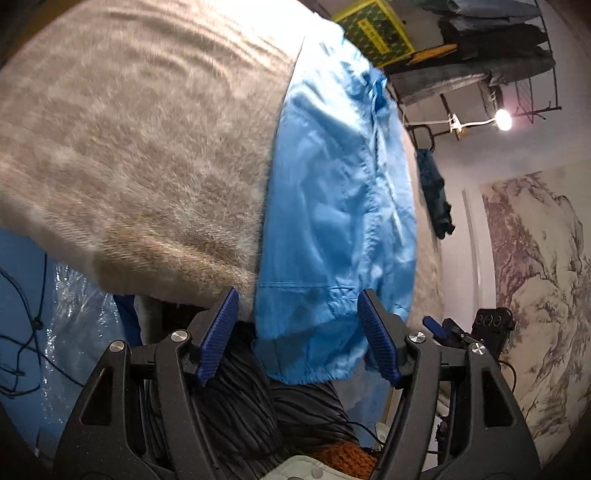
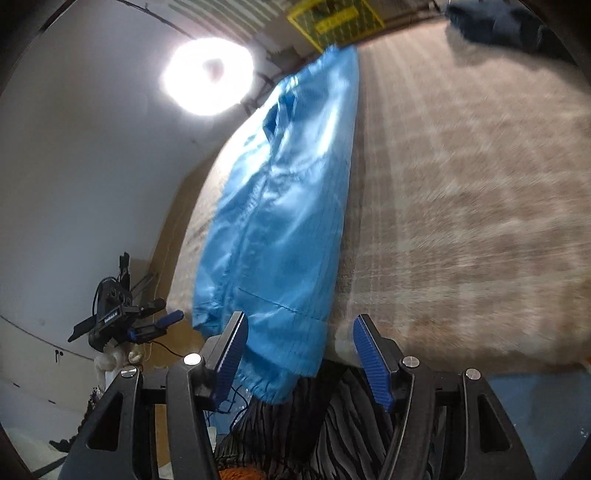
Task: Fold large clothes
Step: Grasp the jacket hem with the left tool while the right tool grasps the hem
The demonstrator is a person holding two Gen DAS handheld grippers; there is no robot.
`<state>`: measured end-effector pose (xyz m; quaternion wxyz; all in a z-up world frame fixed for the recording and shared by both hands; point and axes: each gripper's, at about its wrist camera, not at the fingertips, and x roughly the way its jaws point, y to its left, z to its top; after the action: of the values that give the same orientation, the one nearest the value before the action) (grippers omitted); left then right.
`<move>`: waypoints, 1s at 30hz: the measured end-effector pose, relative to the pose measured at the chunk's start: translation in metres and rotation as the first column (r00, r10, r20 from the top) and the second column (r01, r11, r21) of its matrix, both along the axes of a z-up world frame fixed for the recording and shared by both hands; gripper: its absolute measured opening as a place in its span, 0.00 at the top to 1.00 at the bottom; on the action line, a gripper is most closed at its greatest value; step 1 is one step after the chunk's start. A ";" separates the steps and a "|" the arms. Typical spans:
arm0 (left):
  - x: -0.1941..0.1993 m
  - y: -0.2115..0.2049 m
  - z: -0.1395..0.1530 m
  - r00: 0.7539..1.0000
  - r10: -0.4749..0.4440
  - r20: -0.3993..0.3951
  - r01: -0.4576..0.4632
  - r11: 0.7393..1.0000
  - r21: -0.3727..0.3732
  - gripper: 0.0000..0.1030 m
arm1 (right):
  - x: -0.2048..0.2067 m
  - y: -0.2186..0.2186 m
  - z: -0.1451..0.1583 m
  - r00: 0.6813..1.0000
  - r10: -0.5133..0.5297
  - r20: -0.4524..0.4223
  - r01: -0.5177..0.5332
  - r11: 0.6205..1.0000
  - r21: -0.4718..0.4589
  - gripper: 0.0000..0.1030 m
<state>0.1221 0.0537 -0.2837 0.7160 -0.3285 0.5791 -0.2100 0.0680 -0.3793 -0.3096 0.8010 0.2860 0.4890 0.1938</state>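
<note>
Blue jacket (image 1: 332,192) was shiny, slick and crinkly, folded into a long narrow strip on the fuzzy beige plaid blanket (image 1: 129,147) covering the bed. It stretched straight away from both tools, with its gathered elastic hem hanging off the near edge of the bed, right in front of my fingertips. My left gripper (image 1: 299,332) was spread open around that hem, ribbed blue pads (image 1: 218,332) clear of the cloth on both sides, gripping nothing. My right gripper (image 2: 301,354) looked the same, released, with the hem dangling between its pads but not pinched. Plenty of bare blanket lay to the left of the left tool and to the right of the right one. A dark garment (image 2: 495,18) sat at the far right corner. Both views were pretty blurry.
</note>
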 end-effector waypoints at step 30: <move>0.017 -0.027 0.024 0.994 -0.107 0.013 0.108 0.988 -0.113 0.97 | 0.029 0.031 -0.015 0.992 0.129 -0.011 -0.125 0.975 0.183 0.98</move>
<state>0.1387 0.0269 -0.2596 0.6856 -0.3365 0.5807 -0.2820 0.0966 -0.3482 -0.3244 0.7519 0.3285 0.4954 0.2852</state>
